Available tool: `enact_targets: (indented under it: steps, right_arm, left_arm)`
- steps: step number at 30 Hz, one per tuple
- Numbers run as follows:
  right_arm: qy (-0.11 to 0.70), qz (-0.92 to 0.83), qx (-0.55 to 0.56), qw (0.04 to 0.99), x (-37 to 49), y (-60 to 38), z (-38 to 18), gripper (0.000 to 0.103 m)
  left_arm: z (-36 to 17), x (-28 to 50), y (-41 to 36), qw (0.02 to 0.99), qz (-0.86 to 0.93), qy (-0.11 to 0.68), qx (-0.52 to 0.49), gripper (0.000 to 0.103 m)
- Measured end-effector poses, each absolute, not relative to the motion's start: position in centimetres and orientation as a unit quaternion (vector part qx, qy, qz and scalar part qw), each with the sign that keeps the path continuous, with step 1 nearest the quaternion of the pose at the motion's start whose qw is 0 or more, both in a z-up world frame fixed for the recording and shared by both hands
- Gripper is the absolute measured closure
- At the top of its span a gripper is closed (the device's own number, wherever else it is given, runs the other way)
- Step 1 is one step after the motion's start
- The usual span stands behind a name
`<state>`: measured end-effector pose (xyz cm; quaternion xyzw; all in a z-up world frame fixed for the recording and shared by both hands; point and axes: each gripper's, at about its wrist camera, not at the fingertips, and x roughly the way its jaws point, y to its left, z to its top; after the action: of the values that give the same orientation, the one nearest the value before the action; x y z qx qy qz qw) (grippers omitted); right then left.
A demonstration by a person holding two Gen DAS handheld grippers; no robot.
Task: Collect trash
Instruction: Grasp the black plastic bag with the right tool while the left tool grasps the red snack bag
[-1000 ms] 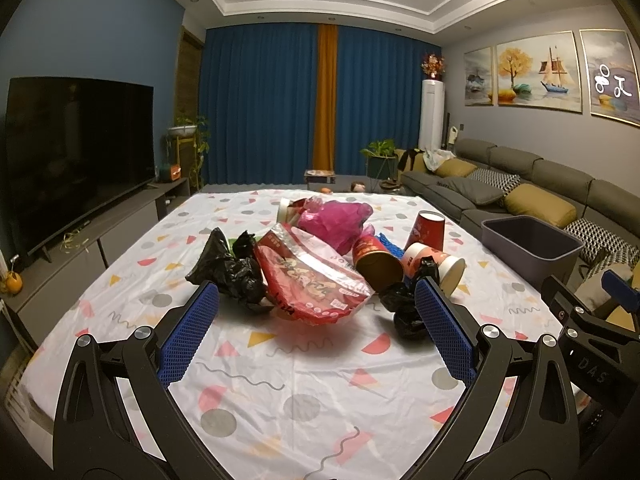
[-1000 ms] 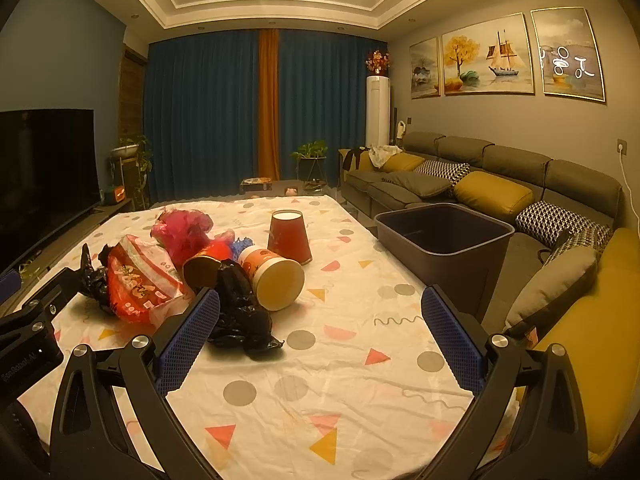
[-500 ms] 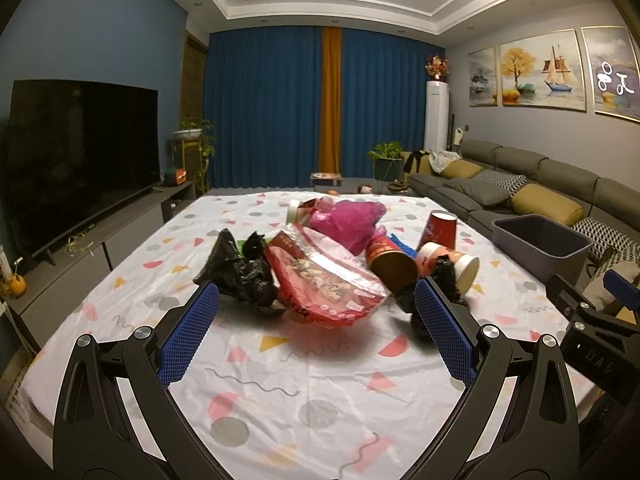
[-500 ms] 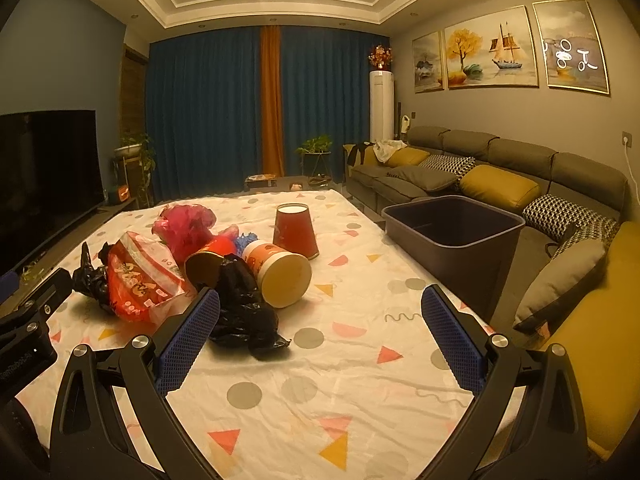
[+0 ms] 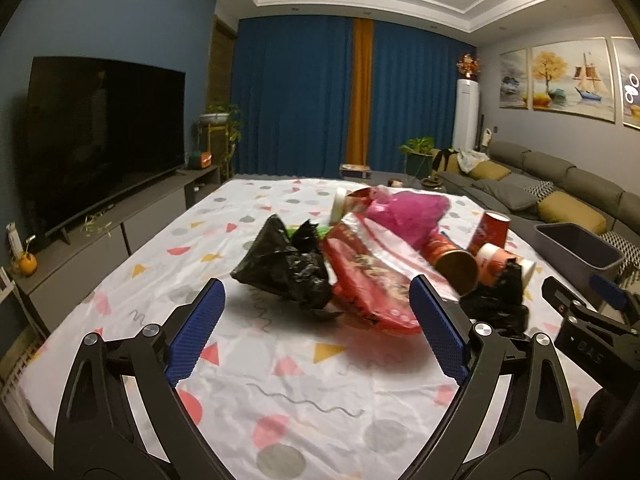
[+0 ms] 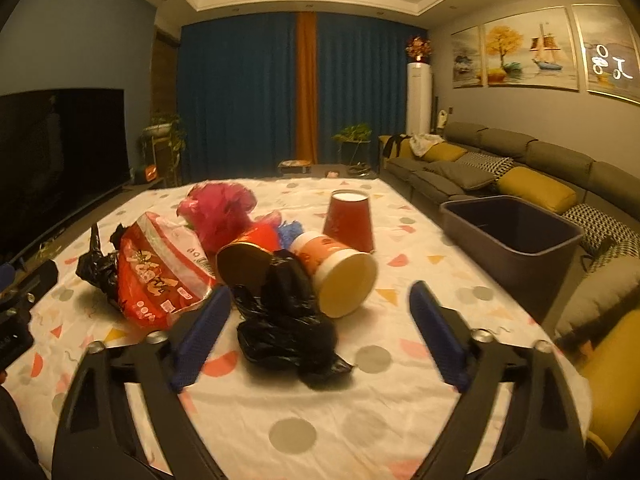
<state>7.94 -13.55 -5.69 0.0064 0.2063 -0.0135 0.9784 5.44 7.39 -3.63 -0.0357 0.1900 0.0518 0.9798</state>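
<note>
Both sets of jaws spread wide, holding nothing: right gripper (image 6: 316,322) lined up on the crumpled black plastic bag (image 6: 288,320) lying nearest on the patterned tablecloth (image 6: 340,408), left gripper (image 5: 316,328) facing the red snack wrapper (image 5: 368,280). Best to straddle the bag's bulk, pinch low, then lift toward the empty grey plastic bin (image 6: 516,232) beyond the table's right edge. Closer to the pile than a second ago
</note>
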Motion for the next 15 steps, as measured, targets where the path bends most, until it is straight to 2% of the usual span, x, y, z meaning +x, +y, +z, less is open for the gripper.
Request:
enact_targets:
  steps: [5, 12, 15]
  right_arm:
    - [0.234, 0.009, 0.0, 0.972, 10.9, -12.7, -6.5, 0.044]
    - [0.265, 0.022, -0.004, 0.964, 13.1, -12.3, -7.1, 0.064]
    - [0.284, 0.033, -0.005, 0.958, 13.7, -12.2, -7.5, 0.083]
  left_arm:
    - [-4.1, 6.6, 7.6, 0.978, 0.047, 0.2, -0.035, 0.015]
    - [-4.6, 8.3, 6.5, 0.974, 0.012, 0.225, -0.036, 0.021]
    - [-5.1, 9.3, 6.1, 0.97, -0.002, 0.24, -0.041, 0.024]
